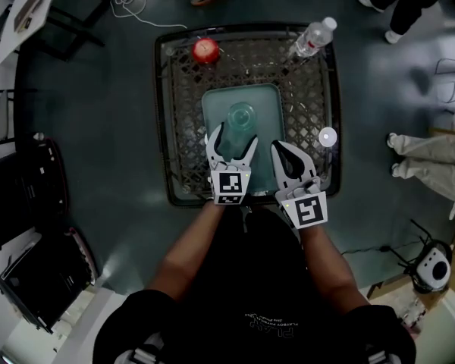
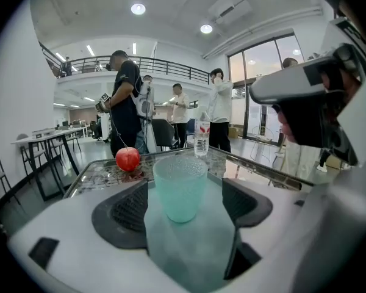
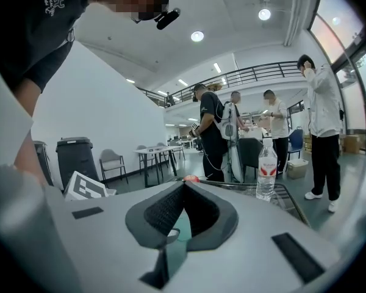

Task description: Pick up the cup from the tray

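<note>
A translucent teal cup (image 1: 241,115) stands upright on a pale teal tray (image 1: 267,103) in the middle of a black mesh table. My left gripper (image 1: 233,136) is open at the tray's near edge, just short of the cup. In the left gripper view the cup (image 2: 180,187) stands centred just ahead of the gap between the two dark pads (image 2: 132,210), and neither pad touches it. My right gripper (image 1: 277,149) is shut with nothing in it, to the right of the left one, over the tray's near right corner. In its own view the right gripper (image 3: 184,187) shows its tips meeting.
A red apple (image 1: 205,49) lies at the table's far left and a clear water bottle (image 1: 312,38) at the far right corner. A small white round object (image 1: 327,136) sits right of the tray. Several people stand beyond the table (image 2: 127,96). Chairs stand on the left.
</note>
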Motion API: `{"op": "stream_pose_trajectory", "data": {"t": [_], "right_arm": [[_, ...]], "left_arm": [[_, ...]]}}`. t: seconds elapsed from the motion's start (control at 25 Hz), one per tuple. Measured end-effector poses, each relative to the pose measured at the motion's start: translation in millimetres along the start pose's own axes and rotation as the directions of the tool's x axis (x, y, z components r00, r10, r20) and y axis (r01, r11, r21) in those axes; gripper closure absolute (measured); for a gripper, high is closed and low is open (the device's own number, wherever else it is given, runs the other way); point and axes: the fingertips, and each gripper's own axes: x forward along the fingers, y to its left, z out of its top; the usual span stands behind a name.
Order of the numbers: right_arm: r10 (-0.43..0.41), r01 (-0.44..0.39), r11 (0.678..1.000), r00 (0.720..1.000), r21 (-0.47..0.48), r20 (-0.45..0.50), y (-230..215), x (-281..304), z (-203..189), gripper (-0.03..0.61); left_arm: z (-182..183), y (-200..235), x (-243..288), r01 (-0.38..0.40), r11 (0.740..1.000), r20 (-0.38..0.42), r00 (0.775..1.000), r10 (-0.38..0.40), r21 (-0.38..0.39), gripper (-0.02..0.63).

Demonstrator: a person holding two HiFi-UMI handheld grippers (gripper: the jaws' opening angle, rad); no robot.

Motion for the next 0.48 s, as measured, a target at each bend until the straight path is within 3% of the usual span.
{"op": "stream_pose_trajectory", "data": {"t": [0.48], "right_arm": [[-0.055, 0.057, 0.998, 0.994, 0.023, -0.096, -14, 2, -44, 0.571]], "left_arm": [[-11, 7, 38, 0.055, 0.998, -0.019, 0.998, -0.055, 0.018, 0.239]]}}
